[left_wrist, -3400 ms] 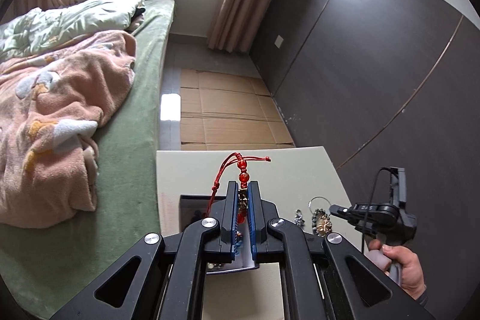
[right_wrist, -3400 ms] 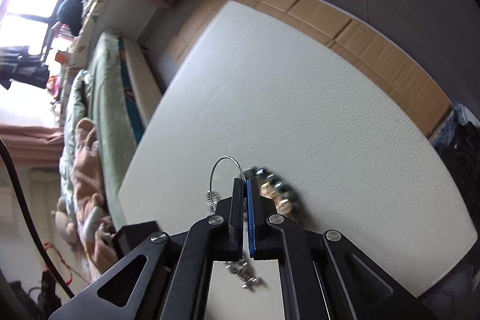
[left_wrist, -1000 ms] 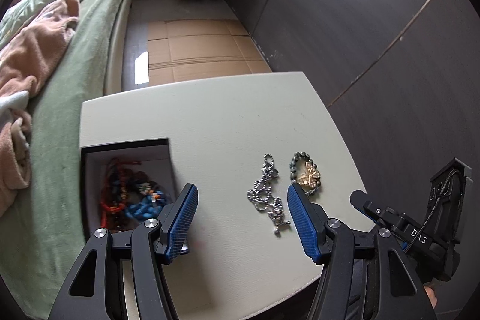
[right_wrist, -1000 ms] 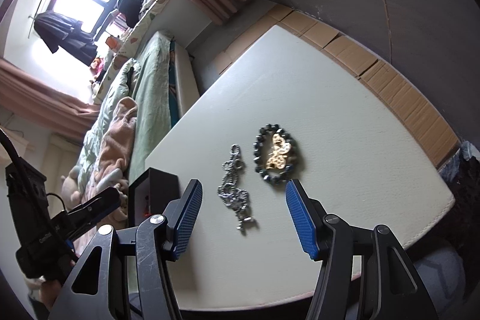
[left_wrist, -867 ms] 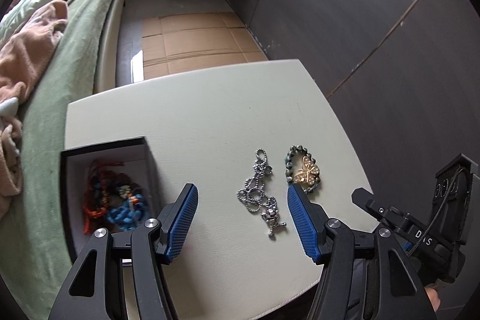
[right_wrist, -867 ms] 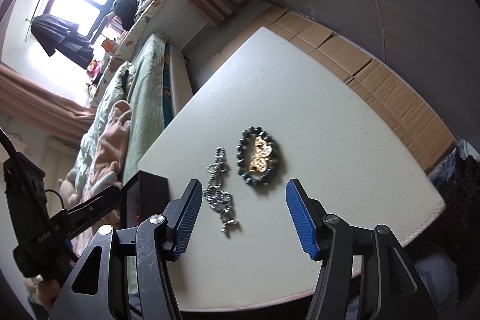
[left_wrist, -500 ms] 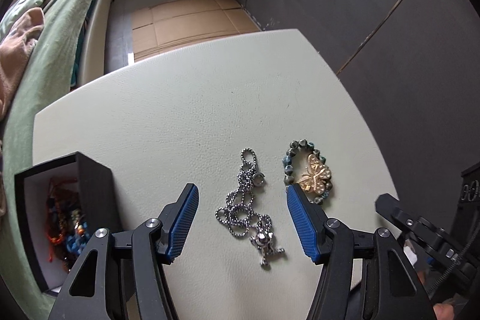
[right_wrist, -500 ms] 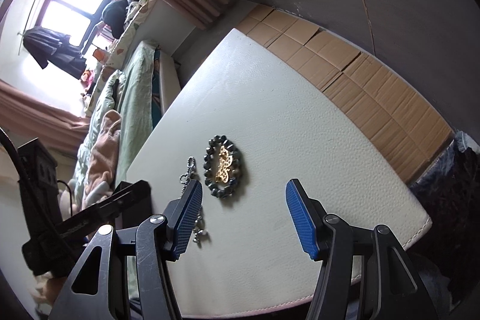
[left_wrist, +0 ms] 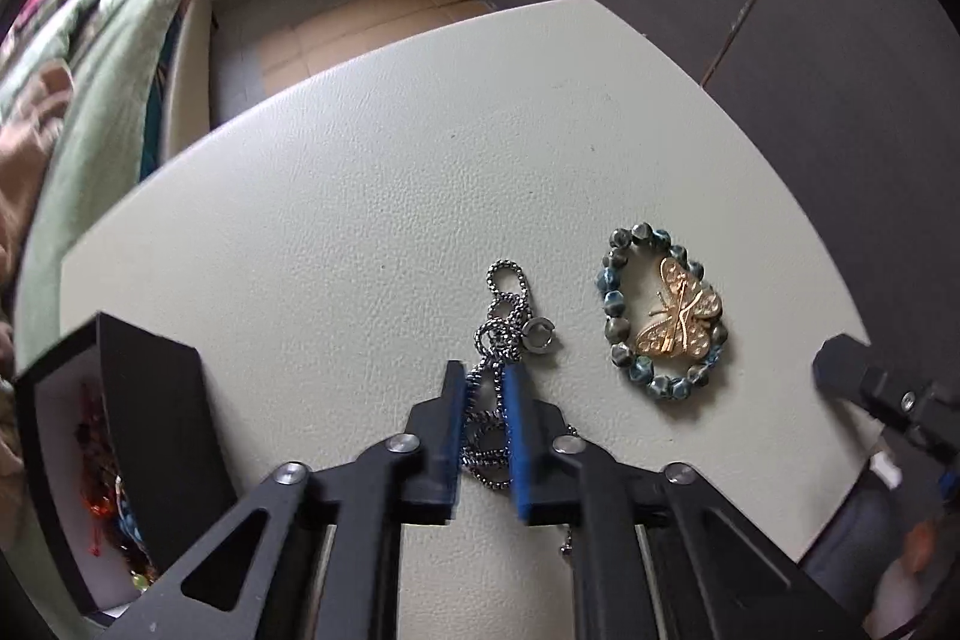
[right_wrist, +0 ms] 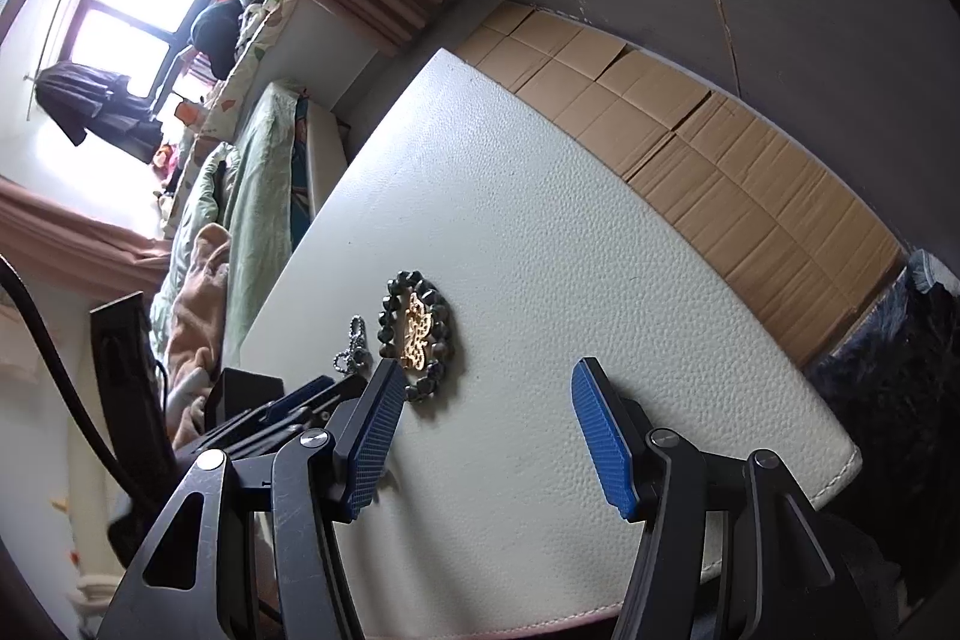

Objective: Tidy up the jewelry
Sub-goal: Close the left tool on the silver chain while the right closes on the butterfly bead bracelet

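Left gripper (left_wrist: pixel 485 376) just closed down on the silver chain (left_wrist: pixel 501 334) lying on the tabletop (left_wrist: pixel 372 172), blue pads pinching its middle. The beaded butterfly bracelet (left_wrist: pixel 663 313) sits just right of it. Right gripper (right_wrist: pixel 489 388) hangs spread wide with nothing in it, bracelet near its left finger.

The table (left_wrist: pixel 360 172) has a matt, pebbled leather-like top. On it lie a shiny metal chain (left_wrist: pixel 501 328) and a glossy beaded bracelet (left_wrist: pixel 660 316) with a gold metal butterfly.

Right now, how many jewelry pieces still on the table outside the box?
2: the silver chain between the left tongs, which have just been closing; the beaded butterfly bracelet to its right. None seem hidden.
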A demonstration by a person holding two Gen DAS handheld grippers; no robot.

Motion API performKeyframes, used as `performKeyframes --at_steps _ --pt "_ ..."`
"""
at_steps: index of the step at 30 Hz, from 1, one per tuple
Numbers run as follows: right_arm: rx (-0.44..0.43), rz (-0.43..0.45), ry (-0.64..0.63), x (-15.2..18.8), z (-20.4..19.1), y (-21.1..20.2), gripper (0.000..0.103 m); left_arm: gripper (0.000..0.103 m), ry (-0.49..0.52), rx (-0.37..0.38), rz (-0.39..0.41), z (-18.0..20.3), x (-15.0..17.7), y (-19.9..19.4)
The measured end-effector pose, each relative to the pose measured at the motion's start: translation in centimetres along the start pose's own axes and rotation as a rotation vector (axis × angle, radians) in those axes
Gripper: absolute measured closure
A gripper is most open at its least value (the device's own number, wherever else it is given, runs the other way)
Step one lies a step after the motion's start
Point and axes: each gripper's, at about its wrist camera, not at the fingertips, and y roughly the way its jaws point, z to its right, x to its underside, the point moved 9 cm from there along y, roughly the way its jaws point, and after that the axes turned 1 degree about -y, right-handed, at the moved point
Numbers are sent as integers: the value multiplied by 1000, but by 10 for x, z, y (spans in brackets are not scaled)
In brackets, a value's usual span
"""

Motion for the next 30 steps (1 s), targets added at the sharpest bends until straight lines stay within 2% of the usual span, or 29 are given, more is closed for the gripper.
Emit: performKeyframes --at_steps 1,4,12,21,26,30 --pt "-6 -3 2 0 -3 1 44 101 -22 27 -6 -2 -1 -2" --pt "-25 -3 0 0 -11 3 44 101 -26 32 33 -7 -5 -18" --pt "7 -18 -43 1 -30 16 44 101 -43 87 118 -18 -14 -72" --pt "123 -43 -138 -3 -41 38 45 101 -67 115 218 -25 -31 -117" --pt "175 -72 -172 -7 -43 49 55 101 -85 123 254 -35 -36 -138" --pt "173 -86 -168 -16 -45 54 55 101 -92 121 267 -42 -35 -145"
